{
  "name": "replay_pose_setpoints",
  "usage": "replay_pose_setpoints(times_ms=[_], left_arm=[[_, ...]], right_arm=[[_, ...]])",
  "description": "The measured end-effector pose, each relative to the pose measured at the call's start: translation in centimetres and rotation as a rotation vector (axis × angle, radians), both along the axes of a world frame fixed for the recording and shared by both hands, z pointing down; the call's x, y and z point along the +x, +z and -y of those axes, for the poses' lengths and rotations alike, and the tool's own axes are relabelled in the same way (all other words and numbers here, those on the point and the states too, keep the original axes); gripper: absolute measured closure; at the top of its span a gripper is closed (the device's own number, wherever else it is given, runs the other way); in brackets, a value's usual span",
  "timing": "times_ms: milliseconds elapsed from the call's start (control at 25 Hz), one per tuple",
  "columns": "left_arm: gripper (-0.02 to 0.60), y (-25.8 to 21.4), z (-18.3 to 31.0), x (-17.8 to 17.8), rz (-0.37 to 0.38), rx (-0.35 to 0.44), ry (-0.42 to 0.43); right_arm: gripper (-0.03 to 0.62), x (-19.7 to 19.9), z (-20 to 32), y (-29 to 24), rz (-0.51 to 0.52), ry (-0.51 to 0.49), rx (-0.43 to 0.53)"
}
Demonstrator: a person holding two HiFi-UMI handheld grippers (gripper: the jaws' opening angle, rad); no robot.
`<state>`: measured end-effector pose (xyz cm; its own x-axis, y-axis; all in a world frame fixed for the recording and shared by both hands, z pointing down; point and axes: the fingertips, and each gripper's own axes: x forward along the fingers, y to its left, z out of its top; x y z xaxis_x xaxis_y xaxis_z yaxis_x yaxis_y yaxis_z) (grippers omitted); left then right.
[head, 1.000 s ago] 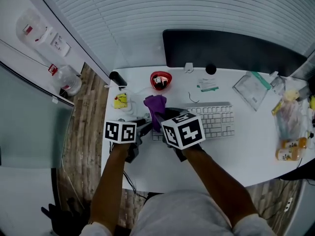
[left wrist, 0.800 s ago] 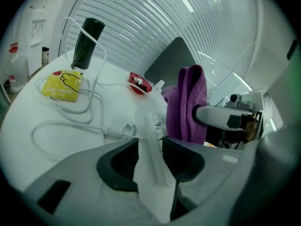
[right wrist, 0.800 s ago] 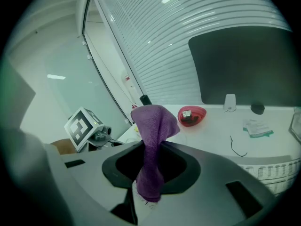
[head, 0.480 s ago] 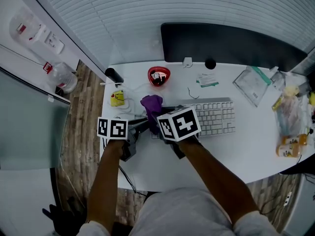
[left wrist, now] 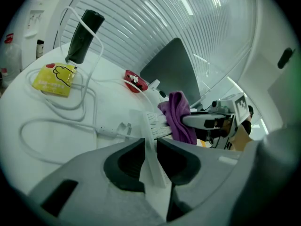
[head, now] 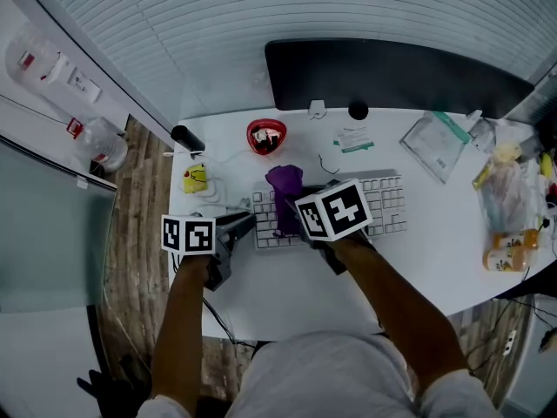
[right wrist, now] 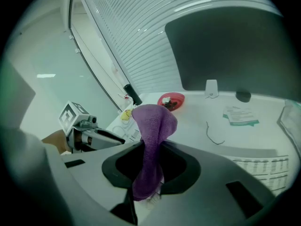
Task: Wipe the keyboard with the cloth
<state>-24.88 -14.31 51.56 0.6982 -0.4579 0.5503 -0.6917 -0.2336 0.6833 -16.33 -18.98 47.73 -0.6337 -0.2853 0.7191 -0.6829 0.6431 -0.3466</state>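
Both clamp: right tool (right wrist: 151, 160) cloth (right wrist: 153, 120), left tool (left wrist: 150, 150) (just closing) keyboard (head: 387, 205).

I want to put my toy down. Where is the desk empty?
Bare desk: the near strip below the keyboard, past the right arm, and between keyboard and plastic bag. Crowded: left end with red bowl and yellow packet, right edge with bottles.

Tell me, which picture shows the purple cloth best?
The right gripper view: the purple cloth stands big in the middle, pinched in the jaws of the right gripper. The left gripper view shows it smaller, from the side, hanging. The head view shows it small, from above.
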Motion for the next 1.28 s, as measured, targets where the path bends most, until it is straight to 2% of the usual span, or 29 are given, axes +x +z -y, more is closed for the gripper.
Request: replay_pose_setpoints(times_ms=[240,600,760,840,960,1120,1280], left_arm=[[0.489,-0.1,0.0,0.1,0.008,0.003,0.003],[0.489,-0.1,0.0,0.1,0.018,0.002,0.007],[0.491,-0.1,0.0,0.1,0.021,0.002,0.006],[0.493,-0.1,0.0,0.1,0.022,0.004,0.007],[0.498,-0.2,0.0,0.2,0.022,0.009,0.009],[0.500,-0.5,-0.2,0.2,-0.001,0.019,0.008],[0.500,-0.6,-0.3,0.1,-0.013,0.023,0.014]], right_arm=[[0.510,7.4,1.3,0.1,-0.061,0.064,0.015],[0.510,21.1,3.1,0.2,-0.166,0.232,0.024],[0.510,24.6,3.3,-0.2,-0.193,0.287,0.031],[0.510,24.6,3.1,-0.8,-0.185,0.292,0.040],[0.510,22.3,2.1,-2.2,-0.139,0.255,0.063],[0.510,16.6,0.2,-3.9,-0.045,0.172,0.084],[0.510,10.5,-1.7,-4.5,0.039,0.096,0.066]])
